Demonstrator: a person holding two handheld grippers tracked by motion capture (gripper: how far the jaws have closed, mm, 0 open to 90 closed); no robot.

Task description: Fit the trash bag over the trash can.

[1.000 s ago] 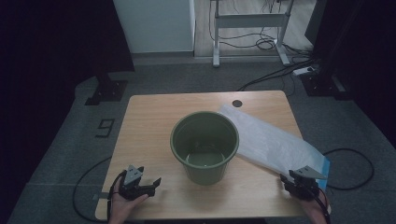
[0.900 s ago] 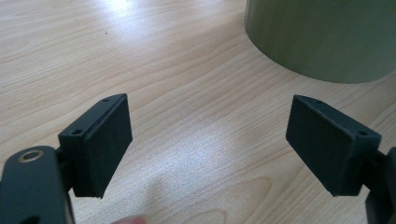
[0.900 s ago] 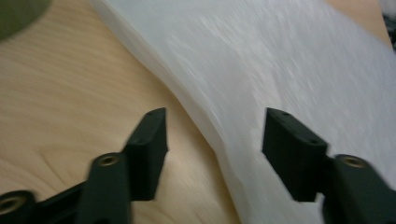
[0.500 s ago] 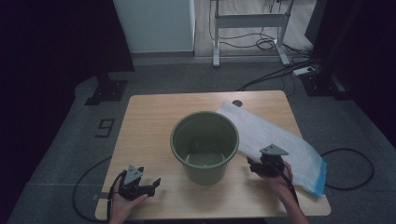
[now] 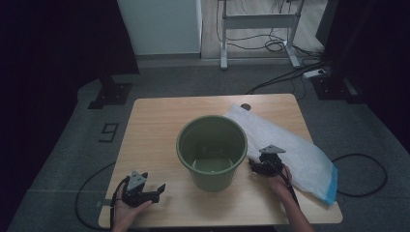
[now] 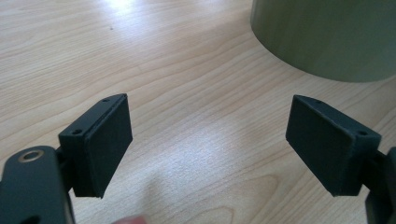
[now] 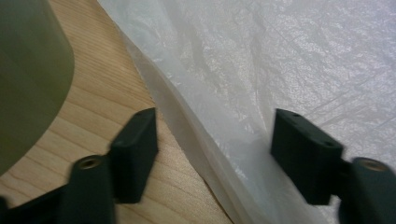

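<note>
The right gripper [image 7: 215, 154] is standing over the near edge of the bag [image 7: 299, 70], with its jaws apart; they have just been closing a little. The folded edge of the bag is lying between the jaws, but the pads are not pressing on it. In the high view this gripper [image 5: 265, 163] is sitting just right of the bucket [image 5: 212, 151], at the left rim of the bag [image 5: 290, 145]. The bag is lying flat and is stretching from the far middle of the table [image 5: 159, 121] toward its near right corner.

The left gripper [image 6: 210, 149] is standing wide, with only bare wood between its jaws. It is resting near the near left corner of the table, in the left hand [image 5: 126, 209]. The bucket is standing upright in the middle of the table, well apart from this gripper [image 5: 145, 191].
</note>
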